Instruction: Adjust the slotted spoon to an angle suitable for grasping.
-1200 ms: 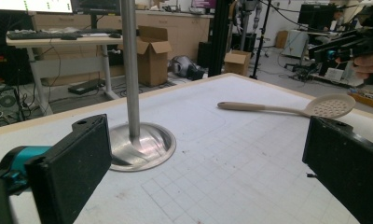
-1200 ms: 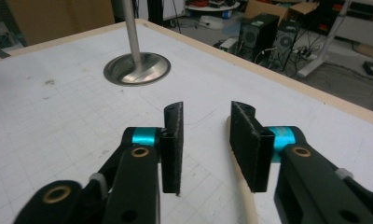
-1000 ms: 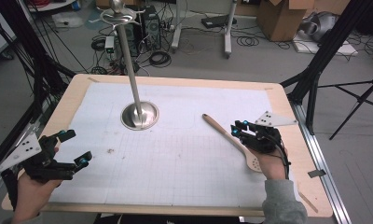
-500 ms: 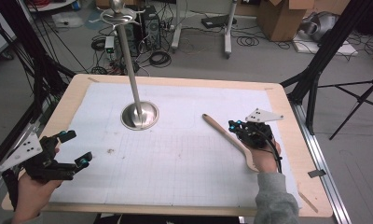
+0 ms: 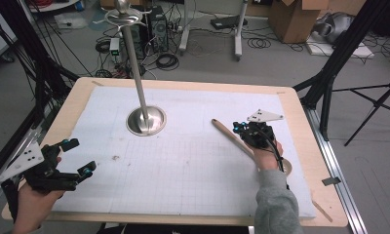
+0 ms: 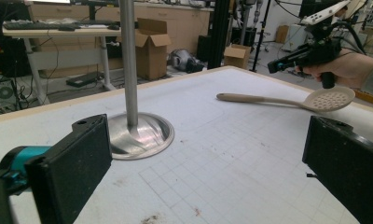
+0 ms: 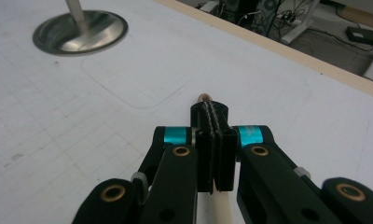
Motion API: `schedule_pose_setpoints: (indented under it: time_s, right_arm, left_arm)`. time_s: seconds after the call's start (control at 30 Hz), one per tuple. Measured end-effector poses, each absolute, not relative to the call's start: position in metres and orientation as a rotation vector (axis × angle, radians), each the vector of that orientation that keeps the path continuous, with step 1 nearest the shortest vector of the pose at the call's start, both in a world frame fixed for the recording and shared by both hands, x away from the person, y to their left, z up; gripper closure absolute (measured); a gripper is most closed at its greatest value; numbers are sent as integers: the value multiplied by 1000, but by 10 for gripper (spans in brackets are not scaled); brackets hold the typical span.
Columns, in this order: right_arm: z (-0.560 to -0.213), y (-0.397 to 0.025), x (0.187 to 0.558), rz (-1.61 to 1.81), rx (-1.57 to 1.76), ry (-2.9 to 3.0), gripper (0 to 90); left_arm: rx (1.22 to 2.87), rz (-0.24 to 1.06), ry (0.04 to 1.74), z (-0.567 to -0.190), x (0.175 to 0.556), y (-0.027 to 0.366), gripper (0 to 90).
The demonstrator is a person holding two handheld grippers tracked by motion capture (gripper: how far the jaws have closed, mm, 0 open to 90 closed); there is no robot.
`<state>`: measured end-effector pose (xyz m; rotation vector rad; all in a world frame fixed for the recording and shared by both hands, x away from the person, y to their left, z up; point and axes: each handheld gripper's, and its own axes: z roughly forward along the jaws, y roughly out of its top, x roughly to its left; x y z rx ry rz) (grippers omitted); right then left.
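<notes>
A pale wooden slotted spoon (image 5: 232, 137) lies flat on the white grid mat (image 5: 193, 165), handle pointing toward the far left, bowl (image 6: 328, 99) near the right edge. My right gripper (image 5: 238, 127) hovers just over the handle, jaws shut with pads pressed together and nothing between them. In the right gripper view the handle (image 7: 219, 210) runs beneath my right gripper (image 7: 209, 112) and its tip pokes out beyond. My left gripper (image 5: 81, 156) rests at the front left, wide open and empty; the left gripper view shows the mat between its jaws (image 6: 203, 163) and the right gripper (image 6: 274, 66) held above the spoon.
A steel pole on a round dished base (image 5: 145, 120) stands at the mat's back left, also seen close to the left jaw (image 6: 138, 133). The wooden table rim (image 5: 300, 122) borders the mat. Tripod legs, cables and boxes lie on the floor beyond.
The right gripper has slid from over the spoon's bowl end toward the far left along the handle, staying shut. The left gripper and the spoon have not moved.
</notes>
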<state>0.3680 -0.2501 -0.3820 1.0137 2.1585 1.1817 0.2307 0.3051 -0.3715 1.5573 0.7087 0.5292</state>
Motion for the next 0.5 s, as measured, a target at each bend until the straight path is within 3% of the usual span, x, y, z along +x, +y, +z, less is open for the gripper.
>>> schedule_pose_setpoints:
  time_s: [0.5]
  right_arm:
    - [-405,-250,393,1102,1115,2170,900]
  left_arm:
    - [1554,522,722,-375,227,308,17]
